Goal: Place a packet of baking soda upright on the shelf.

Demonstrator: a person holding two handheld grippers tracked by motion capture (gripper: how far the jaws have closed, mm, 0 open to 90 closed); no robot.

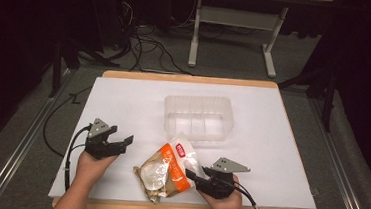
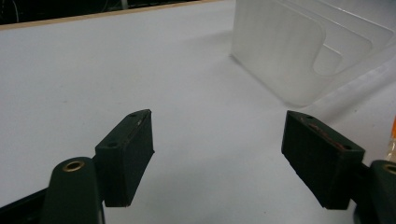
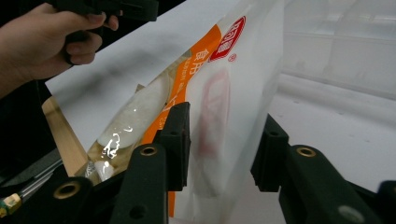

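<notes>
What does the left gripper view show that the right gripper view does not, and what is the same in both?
Left gripper view: the left hand-held gripper, jaws wide open over bare table, and a close end wall of the clear container. Right gripper view: the right hand-held gripper, whose jaws appear to pinch the orange and white snack bag, plus the person's left hand farther off. Shared: the white table and the clear container.

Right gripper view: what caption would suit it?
Right gripper jaws either side of an orange-and-white snack bag.
</notes>
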